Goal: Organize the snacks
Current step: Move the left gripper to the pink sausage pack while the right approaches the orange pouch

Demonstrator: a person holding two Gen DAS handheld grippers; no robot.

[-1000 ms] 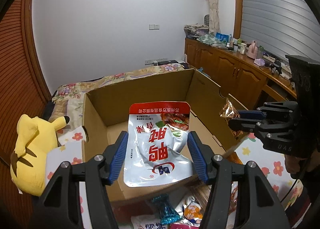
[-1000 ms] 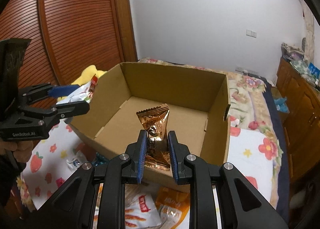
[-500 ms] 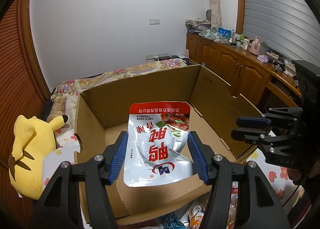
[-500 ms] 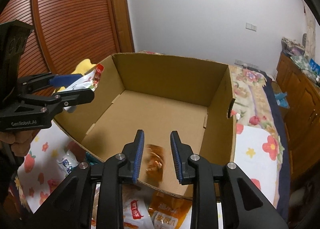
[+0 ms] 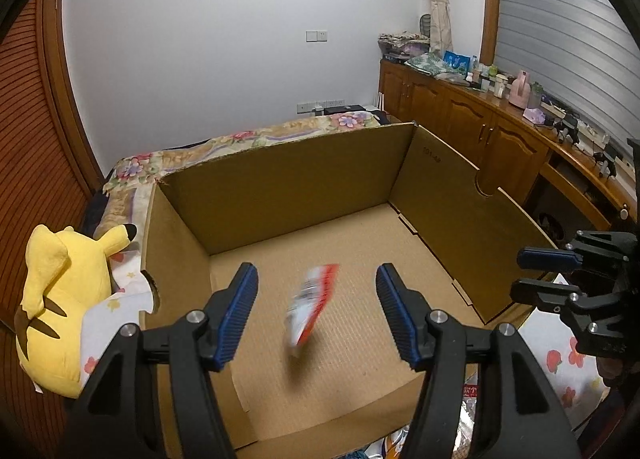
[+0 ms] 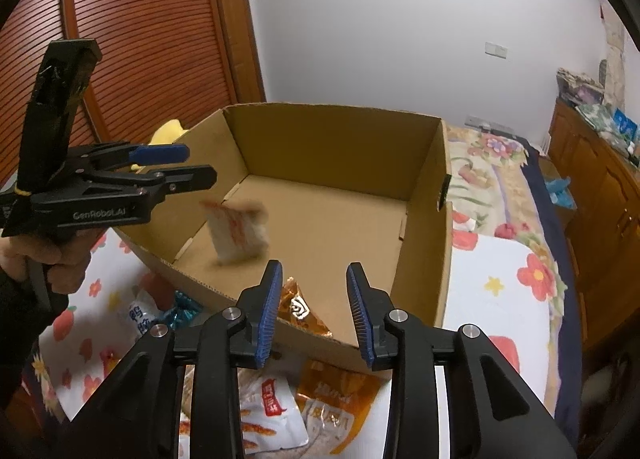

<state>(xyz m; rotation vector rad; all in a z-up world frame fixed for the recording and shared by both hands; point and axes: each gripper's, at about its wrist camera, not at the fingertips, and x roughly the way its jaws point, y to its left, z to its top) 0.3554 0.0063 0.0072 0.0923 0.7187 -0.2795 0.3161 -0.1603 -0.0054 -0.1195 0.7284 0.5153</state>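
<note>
floral bedding [image 6: 516,259] in a bedroom carries an open brown cardboard box [image 5: 304,187]. both grippers hang over its near edge in the dropping step. the left gripper [image 5: 316,309] has its jaws wide with nothing touching them, and a blurred white-and-red foil snack pouch [image 5: 312,309] is falling between them toward the box floor. the right gripper [image 6: 314,309] is opening its jaws; the crinkled copper-gold snack packet [image 6: 300,311] lies inside the box by the near wall, free of the pads. next, i'd judge, each reaches for the white and orange pouches [image 6: 276,411] outside the box. those are half hidden behind the fingers, their print unreadable.
</note>
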